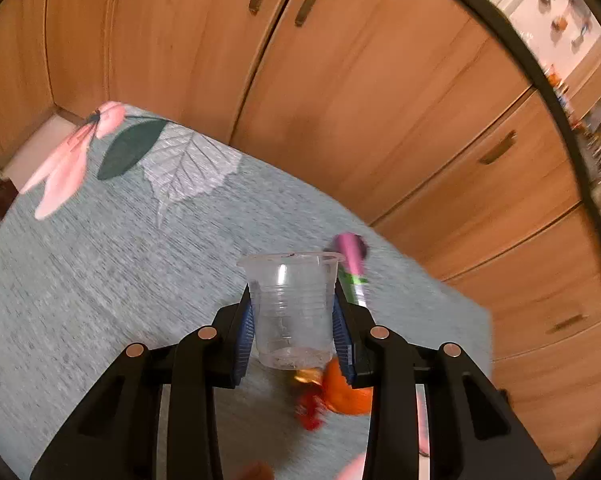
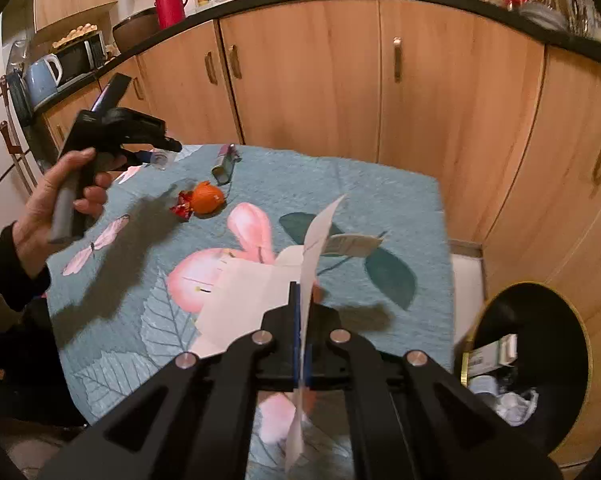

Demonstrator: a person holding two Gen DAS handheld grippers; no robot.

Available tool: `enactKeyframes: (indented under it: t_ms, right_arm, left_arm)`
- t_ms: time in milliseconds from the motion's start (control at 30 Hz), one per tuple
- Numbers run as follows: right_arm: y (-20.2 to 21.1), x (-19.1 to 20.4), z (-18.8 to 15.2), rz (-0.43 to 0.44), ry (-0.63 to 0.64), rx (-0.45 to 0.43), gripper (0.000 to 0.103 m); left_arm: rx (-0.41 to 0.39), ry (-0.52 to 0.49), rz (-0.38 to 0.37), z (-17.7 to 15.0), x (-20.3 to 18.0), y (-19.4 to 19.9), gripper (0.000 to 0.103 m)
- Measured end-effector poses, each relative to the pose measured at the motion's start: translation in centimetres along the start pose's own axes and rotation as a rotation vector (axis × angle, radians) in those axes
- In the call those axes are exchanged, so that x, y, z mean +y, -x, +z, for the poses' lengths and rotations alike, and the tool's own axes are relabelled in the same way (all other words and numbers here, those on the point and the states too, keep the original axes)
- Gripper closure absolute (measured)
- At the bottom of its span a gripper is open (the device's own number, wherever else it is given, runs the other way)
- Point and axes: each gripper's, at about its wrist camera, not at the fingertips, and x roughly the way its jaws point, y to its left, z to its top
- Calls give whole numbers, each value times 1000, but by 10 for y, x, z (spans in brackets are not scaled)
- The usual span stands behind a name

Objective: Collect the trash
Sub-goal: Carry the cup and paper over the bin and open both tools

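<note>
My left gripper (image 1: 293, 308) is shut on a clear plastic cup (image 1: 291, 308) and holds it upright above the table (image 1: 100, 280); it also shows in the right wrist view (image 2: 156, 152). Below the cup lie an orange peel (image 1: 346, 392) and a red wrapper (image 1: 310, 410), and beyond it a pink and green tube (image 1: 354, 268). My right gripper (image 2: 302, 304) is shut on a sheet of white paper (image 2: 244, 296) that stands up between the fingers. The peel (image 2: 206, 198), wrapper (image 2: 183, 206) and tube (image 2: 226, 162) lie at the table's far side.
A black trash bin (image 2: 532, 360) with trash inside stands on the floor right of the table. Wooden cabinets (image 2: 308, 76) run behind the table. The tablecloth has pink flowers and leaves. A person's hand (image 2: 60, 200) holds the left gripper.
</note>
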Motion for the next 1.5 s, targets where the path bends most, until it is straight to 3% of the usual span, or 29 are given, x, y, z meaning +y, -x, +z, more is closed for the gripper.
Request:
enactKeyframes:
  t_ms: [133,400,500,667,733,767,800,1033,1133,1200,1233,1400,1500]
  right_arm:
    - [31,-20,-1,-72,-12,-50,101]
    - [97,-118,-9,-344,-95,-107,101]
    - [97,-150,-20,-385,-119,-76,101]
    - [59,-197,-53,-424,-160,34,98]
    - [55,-207,-70,-441,-185,38,70]
    - [61,-208,-76,-461,-195,17,41]
    - [68,-208,-81,-472,-205,-10,31]
    - [132,-202,-140,-473,-345,-137,28]
    - [146,-193,-161,-476,-384,-146,25]
    - [150,-190,-169,-462,-395,-145,25]
    - [150,-188,-170,-464,-396,-142,25]
    - [148,-174,-159,-429,-373,-137,24]
    - [141,-151,-139,-378,-310,-146,24]
  left_arm:
    - [2,-61,-99,-8,-36,23,70]
    - [79,-265,-262,-58,-163,31,68]
    - [108,-352,-307,-84,-217,27,68]
    - [147,-496,-351,-137,-298,9,67]
    - [170,-555,-361,-160,-328,-1,67]
    - [183,-589,-363,-172,-342,-5,66]
    - [193,-616,-363,-183,-355,-10,66]
    - [337,-744,-403,-254,-431,-55,66]
    - [387,-781,-423,-277,-443,-67,63]
    - [428,-799,-447,-288,-451,-76,33]
    - [415,-805,-436,-290,-451,-78,9]
    - [386,-786,-440,-280,-438,-74,9]
    - [370,-701,-453,-251,-397,-55,9]
